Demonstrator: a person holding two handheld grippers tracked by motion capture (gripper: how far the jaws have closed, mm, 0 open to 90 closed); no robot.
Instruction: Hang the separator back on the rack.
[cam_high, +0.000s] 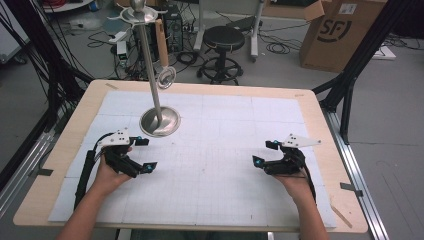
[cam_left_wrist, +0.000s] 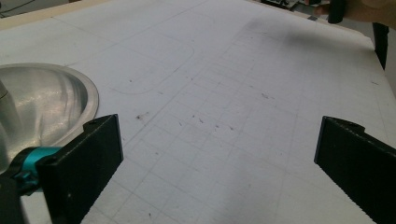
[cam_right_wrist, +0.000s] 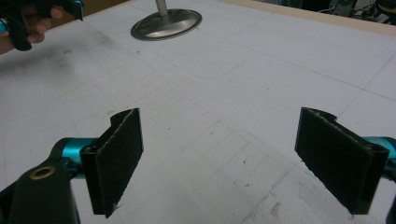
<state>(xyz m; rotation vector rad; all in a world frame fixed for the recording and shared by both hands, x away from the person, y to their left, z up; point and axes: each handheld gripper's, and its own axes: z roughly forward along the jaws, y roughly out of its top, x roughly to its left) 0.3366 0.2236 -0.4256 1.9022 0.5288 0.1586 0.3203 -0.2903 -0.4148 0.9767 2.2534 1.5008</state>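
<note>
Both released, gripping nothing: left gripper (cam_high: 144, 154) low at 8 o'clock, right gripper (cam_high: 265, 153) at 4. Stand (cam_high: 159, 121) upright at 11, base just beside left gripper, perhaps a ring (cam_high: 166, 77) hanging off it.

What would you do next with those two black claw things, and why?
Probably ease the left gripper toward the metal stand. Both it and the right gripper are open and hold nothing, and the stand's round base sits right beside the left one on the white mat.
</note>
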